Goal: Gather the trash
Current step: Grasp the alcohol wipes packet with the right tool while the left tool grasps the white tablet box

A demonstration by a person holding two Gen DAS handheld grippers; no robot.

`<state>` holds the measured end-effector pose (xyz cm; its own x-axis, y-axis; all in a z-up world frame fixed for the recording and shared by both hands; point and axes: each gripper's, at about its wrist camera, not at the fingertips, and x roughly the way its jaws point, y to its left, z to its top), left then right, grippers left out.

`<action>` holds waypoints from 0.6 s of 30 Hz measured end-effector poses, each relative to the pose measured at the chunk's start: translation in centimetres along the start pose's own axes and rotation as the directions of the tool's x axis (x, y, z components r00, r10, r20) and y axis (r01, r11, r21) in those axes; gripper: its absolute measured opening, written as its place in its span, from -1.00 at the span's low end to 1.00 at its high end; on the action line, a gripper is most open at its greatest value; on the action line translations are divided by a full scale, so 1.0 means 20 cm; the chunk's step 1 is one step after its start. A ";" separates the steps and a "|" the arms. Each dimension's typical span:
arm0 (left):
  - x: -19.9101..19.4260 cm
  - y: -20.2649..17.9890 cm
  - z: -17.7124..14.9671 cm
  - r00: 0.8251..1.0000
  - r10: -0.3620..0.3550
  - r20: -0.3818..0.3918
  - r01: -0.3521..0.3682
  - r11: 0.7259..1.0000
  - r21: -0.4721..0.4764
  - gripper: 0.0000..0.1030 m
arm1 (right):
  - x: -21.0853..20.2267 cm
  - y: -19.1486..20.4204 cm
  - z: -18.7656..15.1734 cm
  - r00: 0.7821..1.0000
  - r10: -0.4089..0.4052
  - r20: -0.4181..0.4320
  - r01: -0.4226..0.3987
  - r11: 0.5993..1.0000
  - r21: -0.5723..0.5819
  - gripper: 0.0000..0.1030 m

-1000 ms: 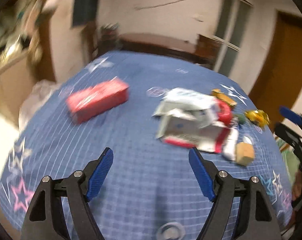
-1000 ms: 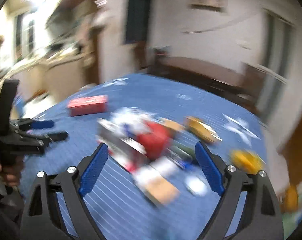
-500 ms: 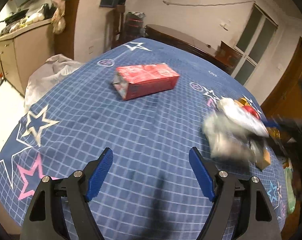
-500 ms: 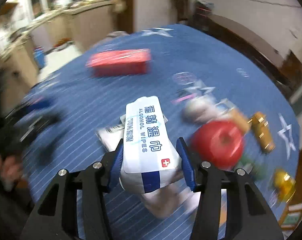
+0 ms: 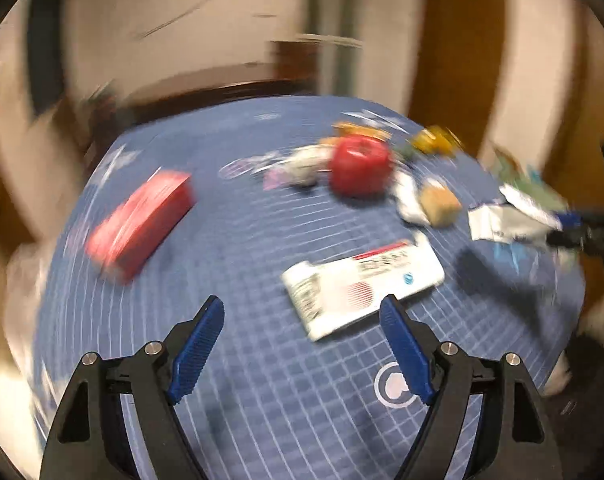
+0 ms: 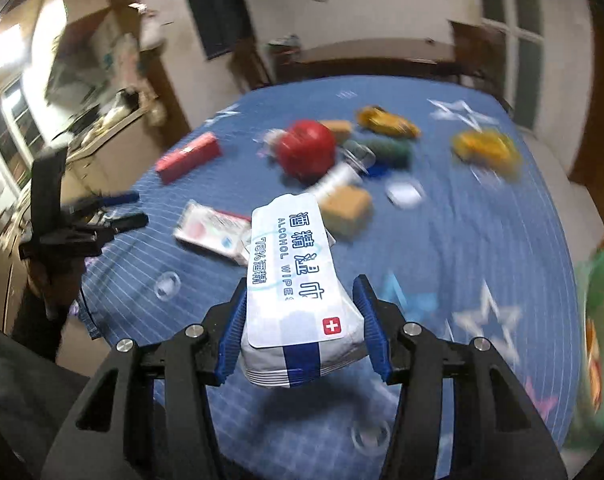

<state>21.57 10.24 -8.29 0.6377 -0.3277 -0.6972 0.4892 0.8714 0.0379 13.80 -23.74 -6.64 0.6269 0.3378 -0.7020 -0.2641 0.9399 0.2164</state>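
The right claw (image 6: 302,320) grips a white pack of alcohol wipes (image 6: 298,280), lifted off the blue checked worktop (image 6: 482,232); its jaws have just been closing, with the pack between them. The left claw (image 5: 302,344) hangs wide open and empty above the worktop, a flat white packet (image 5: 362,288) lying just beyond its fingertips. A red box (image 5: 140,224) lies further left, with a red apple (image 5: 360,164) beyond.
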 end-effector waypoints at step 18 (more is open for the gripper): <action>0.51 -0.19 0.09 0.956 -0.179 -0.232 0.275 0.824 0.495 0.66 | 0.18 -0.13 -0.12 0.995 -0.079 -0.064 0.079 0.997 -0.004 0.50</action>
<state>27.29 2.94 -14.30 0.3838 -0.3847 -0.8395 0.8730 0.4475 0.1940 14.92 -25.06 -11.36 0.5973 0.2588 -0.7591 -0.2166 0.9634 0.1581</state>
